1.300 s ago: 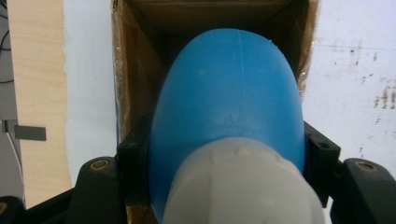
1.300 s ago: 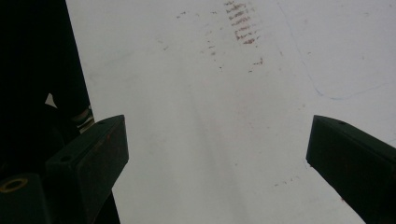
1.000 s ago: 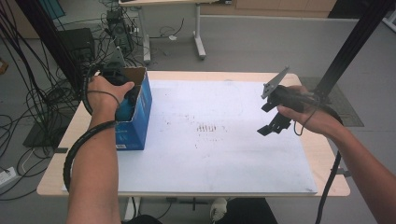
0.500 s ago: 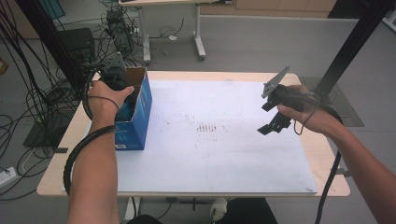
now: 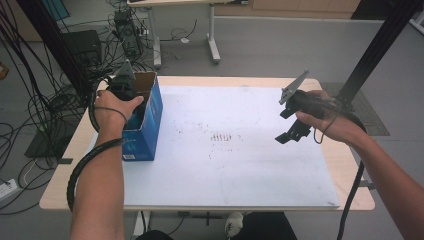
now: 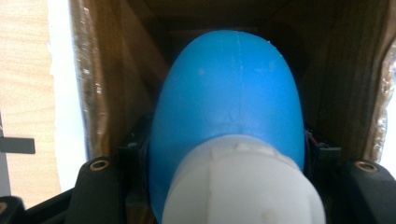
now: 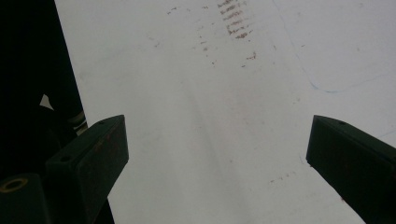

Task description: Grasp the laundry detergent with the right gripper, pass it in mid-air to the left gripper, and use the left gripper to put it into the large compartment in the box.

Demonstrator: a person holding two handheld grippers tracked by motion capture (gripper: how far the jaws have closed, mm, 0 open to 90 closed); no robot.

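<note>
A blue bottle [image 6: 229, 93] with a white cap [image 6: 243, 186] sits between the jaws of my left gripper [image 6: 229, 149], which is shut on it, cap towards the camera. The bottle is inside an open blue cardboard box [image 5: 150, 120] at the table's left side; brown inner walls [image 6: 112, 84] close in on both sides. From above, the left hand [image 5: 112, 107] holds that gripper over the box's open top. My right gripper [image 5: 294, 132] hovers above the right part of the white sheet [image 5: 235, 165], open, with nothing between its fingers [image 7: 93, 149].
The white sheet covers most of the wooden table [image 5: 350, 175] and carries small brown marks [image 5: 222, 136] near its middle. A black post [image 5: 375, 45] rises at the right rear. Cables and equipment [image 5: 85, 45] lie on the floor beyond the left edge.
The left hand has risen from deep in the box, so the gripper's grey plate now shows above the box rim. The right gripper has stayed where it was.
</note>
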